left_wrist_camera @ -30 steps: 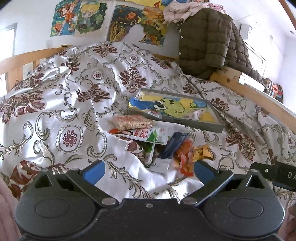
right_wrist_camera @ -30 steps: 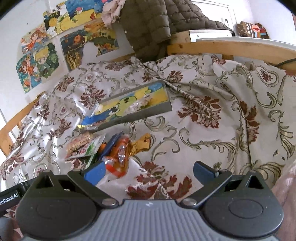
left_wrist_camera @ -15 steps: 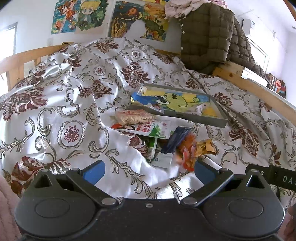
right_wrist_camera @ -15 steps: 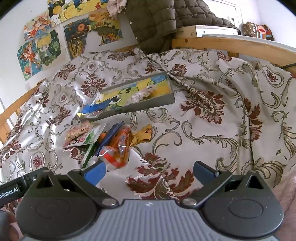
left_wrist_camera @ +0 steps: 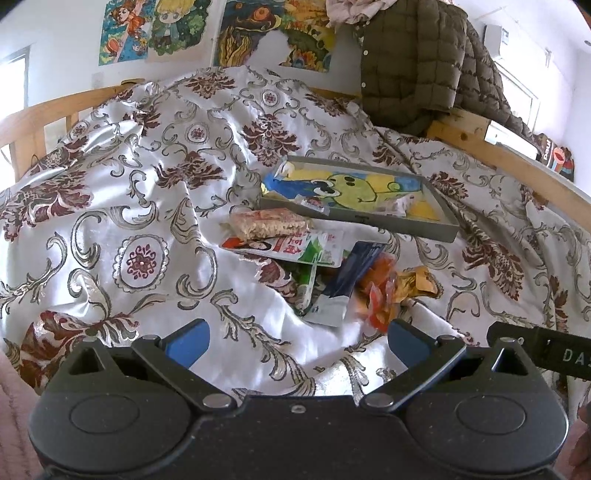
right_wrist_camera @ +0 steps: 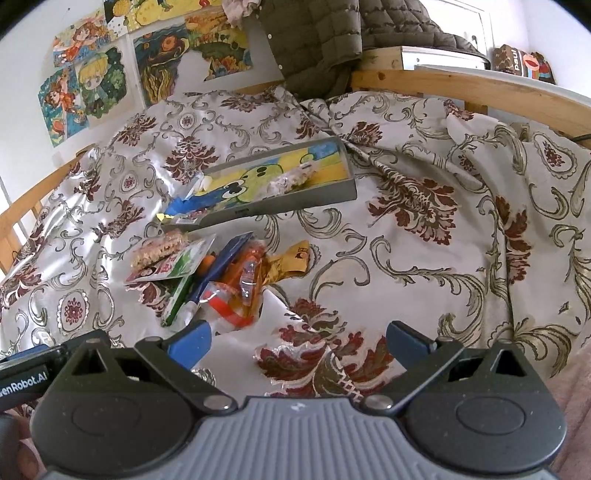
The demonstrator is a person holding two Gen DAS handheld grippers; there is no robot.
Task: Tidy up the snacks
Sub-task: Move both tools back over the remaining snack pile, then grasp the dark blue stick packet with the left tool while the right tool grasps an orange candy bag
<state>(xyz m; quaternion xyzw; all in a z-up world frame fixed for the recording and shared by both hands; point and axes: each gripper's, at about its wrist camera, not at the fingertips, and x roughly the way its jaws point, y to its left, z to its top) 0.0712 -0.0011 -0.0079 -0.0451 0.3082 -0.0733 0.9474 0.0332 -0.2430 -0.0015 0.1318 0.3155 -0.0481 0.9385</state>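
A heap of snack packets lies on the bed's patterned quilt: a clear pack of puffed snack (left_wrist_camera: pixel 271 222), a white and green pouch (left_wrist_camera: pixel 295 248), a dark blue packet (left_wrist_camera: pixel 347 282), orange wrapped pieces (left_wrist_camera: pixel 378 291) and a golden wrapper (left_wrist_camera: pixel 415 282). Behind them sits a grey tray (left_wrist_camera: pixel 436 229) with a cartoon picture inside and a few small packets in it. My left gripper (left_wrist_camera: pixel 295 341) hovers open just before the heap, nothing between its fingers. My right gripper (right_wrist_camera: pixel 295 341) is open too, its left finger beside the orange pieces (right_wrist_camera: pixel 243 284); the tray (right_wrist_camera: pixel 306 197) lies beyond.
A wooden bed rail (left_wrist_camera: pixel 517 162) runs along the right and far side, with an olive quilted jacket (left_wrist_camera: pixel 413 66) draped over it. Posters (left_wrist_camera: pixel 159 29) hang on the wall behind. The quilt (left_wrist_camera: pixel 110 206) is rumpled with folds to the left and right of the heap.
Both grippers have drawn slightly back and tilted, so the heap and tray sit a little higher in the views. Nothing on the quilt has moved.
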